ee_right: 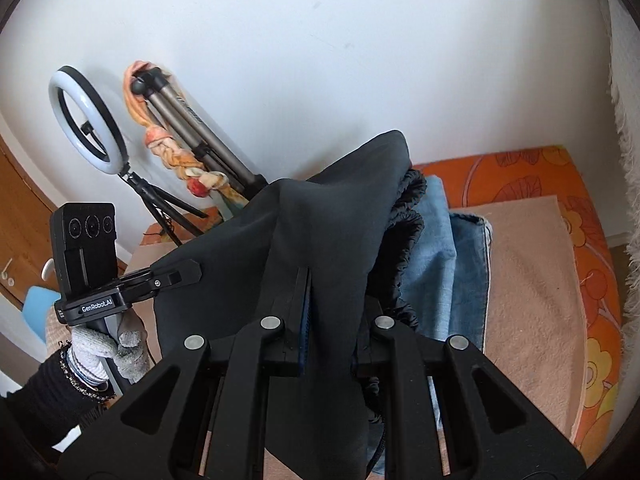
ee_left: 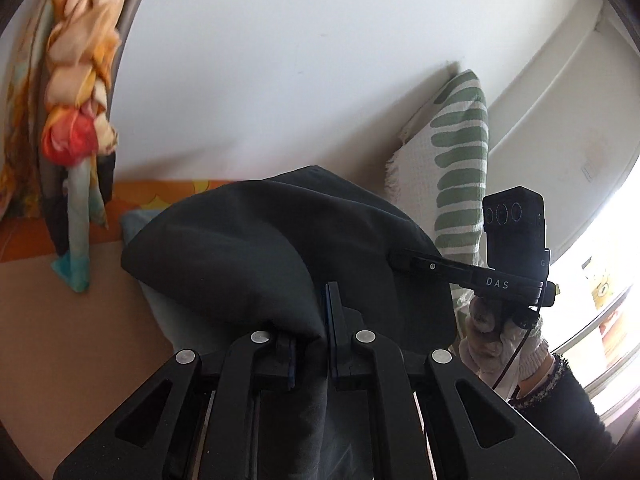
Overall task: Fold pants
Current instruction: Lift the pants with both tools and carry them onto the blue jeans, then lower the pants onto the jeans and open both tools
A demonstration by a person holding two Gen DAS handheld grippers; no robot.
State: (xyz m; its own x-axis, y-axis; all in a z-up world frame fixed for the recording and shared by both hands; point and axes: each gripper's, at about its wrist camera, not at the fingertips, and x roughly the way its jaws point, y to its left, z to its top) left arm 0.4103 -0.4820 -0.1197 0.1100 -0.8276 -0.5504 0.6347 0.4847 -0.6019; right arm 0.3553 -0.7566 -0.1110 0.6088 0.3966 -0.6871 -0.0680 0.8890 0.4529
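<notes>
Black pants (ee_left: 248,240) lifted off the bed, bunched and draped between both tongs. Left tongs (ee_left: 316,344): jaws nearly closed, a fold of the dark cloth pinched between the pads, the rest spilling forward over the fingers and hanging below. Right tongs (ee_right: 328,320): jaws close together, also clamped on a ridge of the same cloth; the gathered elastic waistband (ee_right: 408,232) hangs just to the right of the grip. In the left wrist view the right tongs show from the side, tip pressed into the cloth at its right edge, carried by a hand in a light knit glove (ee_left: 496,340) with a dark sleeve. In the right wrist view the left tongs grip the cloth's left edge, likewise carried by a gloved hand (ee_right: 108,344). Beneath the pants, folded blue denim (ee_right: 448,264) lies on a tan blanket (ee_right: 532,280) spread over an orange flowered bed cover (ee_right: 580,208). Behind, white wall; a ring light (ee_right: 84,116) on a black stand, and a tripod (ee_right: 200,132) with a braided orange-and-cream scarf (ee_right: 176,152) hung on it. A white pillow with green stripes (ee_left: 456,152) leans against the wall beyond the right tongs
</notes>
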